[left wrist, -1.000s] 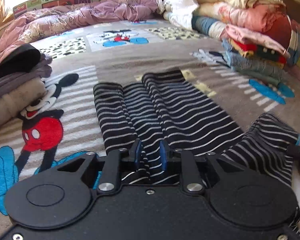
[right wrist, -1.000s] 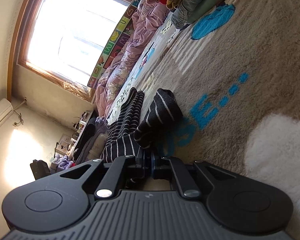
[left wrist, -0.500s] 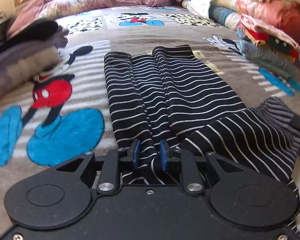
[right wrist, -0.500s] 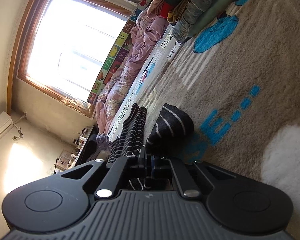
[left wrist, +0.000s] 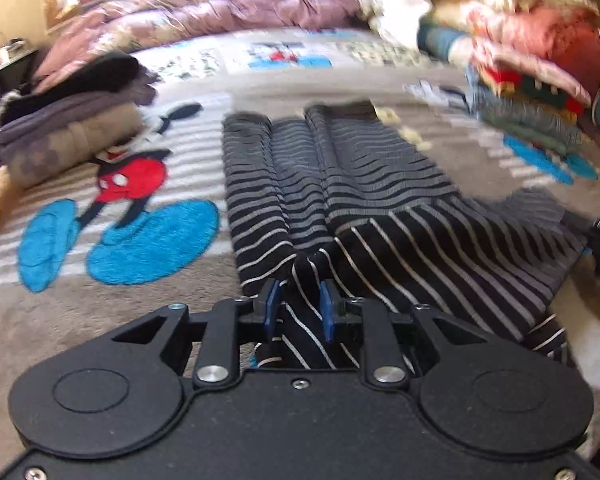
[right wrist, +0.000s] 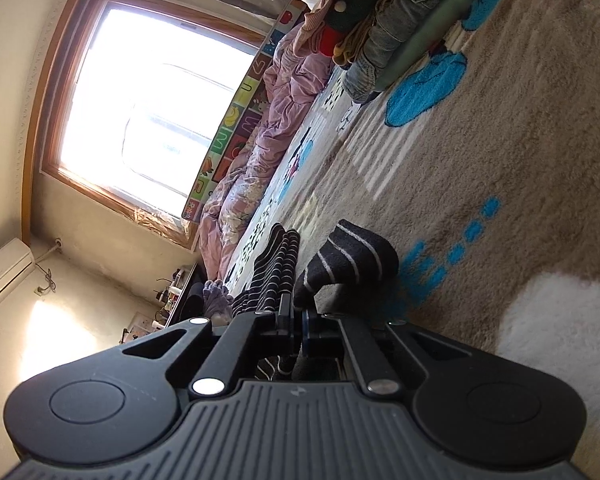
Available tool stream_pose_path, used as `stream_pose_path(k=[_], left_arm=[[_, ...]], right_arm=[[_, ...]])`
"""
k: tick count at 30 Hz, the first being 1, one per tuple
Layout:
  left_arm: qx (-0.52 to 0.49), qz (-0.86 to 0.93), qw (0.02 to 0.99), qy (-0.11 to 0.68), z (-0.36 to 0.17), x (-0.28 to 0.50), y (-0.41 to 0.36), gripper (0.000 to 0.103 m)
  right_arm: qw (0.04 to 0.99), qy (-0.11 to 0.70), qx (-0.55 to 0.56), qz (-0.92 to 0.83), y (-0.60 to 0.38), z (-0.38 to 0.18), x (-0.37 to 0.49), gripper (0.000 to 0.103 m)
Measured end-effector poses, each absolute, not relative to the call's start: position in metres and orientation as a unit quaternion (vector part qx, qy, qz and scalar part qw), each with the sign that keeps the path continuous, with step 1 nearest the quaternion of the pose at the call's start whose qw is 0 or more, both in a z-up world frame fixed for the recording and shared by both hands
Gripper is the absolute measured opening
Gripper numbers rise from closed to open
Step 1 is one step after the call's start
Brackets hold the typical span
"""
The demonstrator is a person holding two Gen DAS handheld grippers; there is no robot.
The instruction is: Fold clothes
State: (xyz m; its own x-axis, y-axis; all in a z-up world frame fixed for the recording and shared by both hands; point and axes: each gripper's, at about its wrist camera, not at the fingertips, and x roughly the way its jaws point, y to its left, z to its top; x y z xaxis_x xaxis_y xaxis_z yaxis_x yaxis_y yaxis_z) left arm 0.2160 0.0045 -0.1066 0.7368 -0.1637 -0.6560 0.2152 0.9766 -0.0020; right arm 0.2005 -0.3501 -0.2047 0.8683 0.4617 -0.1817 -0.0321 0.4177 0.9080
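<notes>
Plainly, both grippers have hold of the same striped garment [left wrist: 364, 184], which lies lengthwise on the cartoon-print blanket [left wrist: 112, 280], running from 6 o'clock up toward 12 in the left wrist view. The left gripper [left wrist: 298, 304] pinches a bunched fold of the near hem between its blue pads, with cloth filling the gap between them. The right gripper [right wrist: 296, 318] has its jaws pressed nearly together on a thin edge of the same fabric, a striped lump humped up just beyond the tips at about 1 o'clock.

The far half of the garment sits in long ridges, not flat, while the near portion at 3 o'clock drapes across on a slant.

As a judgement, the main risks are these:
- The right grip looks shallow (only an edge is caught), so a brisk pull could let the cloth slide out.
- Carrying the near hem over those far ridges would trap the creases inside the fold.
- If the two grippers travel unevenly, the hem would land skewed.
- The fleecy blanket may drag on the knit and shift the lower layer.

Stacked clothes [left wrist: 540, 92] sit at 2 o'clock, another pile [left wrist: 64, 132] at 10.
</notes>
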Motion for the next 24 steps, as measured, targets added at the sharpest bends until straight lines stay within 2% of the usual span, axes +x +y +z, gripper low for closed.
stream_pose_path(k=[7, 11, 13, 14, 18, 21, 24], left_arm=[[-0.022, -0.031, 0.957, 0.287, -0.079, 0.154, 0.032, 0.019], [0.002, -0.054, 0.949, 0.312, -0.095, 0.145, 0.011, 0.019], [0.022, -0.082, 0.927, 0.364, -0.121, 0.148, -0.005, 0.019], [0.049, -0.067, 0.930, 0.357, -0.128, 0.143, -0.014, 0.019], [0.037, -0.041, 0.954, 0.295, -0.121, 0.116, -0.024, 0.019], [0.011, -0.070, 0.939, 0.337, -0.137, 0.121, -0.022, 0.019], [-0.002, -0.063, 0.948, 0.311, -0.116, 0.110, -0.008, 0.019]], right_arm=[[0.804, 0.216, 0.530, 0.164, -0.350, -0.207, 0.197, 0.010], [0.796, 0.222, 0.540, 0.160, -0.350, -0.211, 0.198, 0.010], [0.796, 0.221, 0.541, 0.158, -0.350, -0.211, 0.197, 0.010], [0.797, 0.221, 0.539, 0.158, -0.349, -0.211, 0.197, 0.010], [0.795, 0.220, 0.543, 0.155, -0.351, -0.211, 0.195, 0.010], [0.790, 0.221, 0.551, 0.152, -0.355, -0.213, 0.193, 0.010], [0.787, 0.221, 0.557, 0.150, -0.358, -0.213, 0.192, 0.013]])
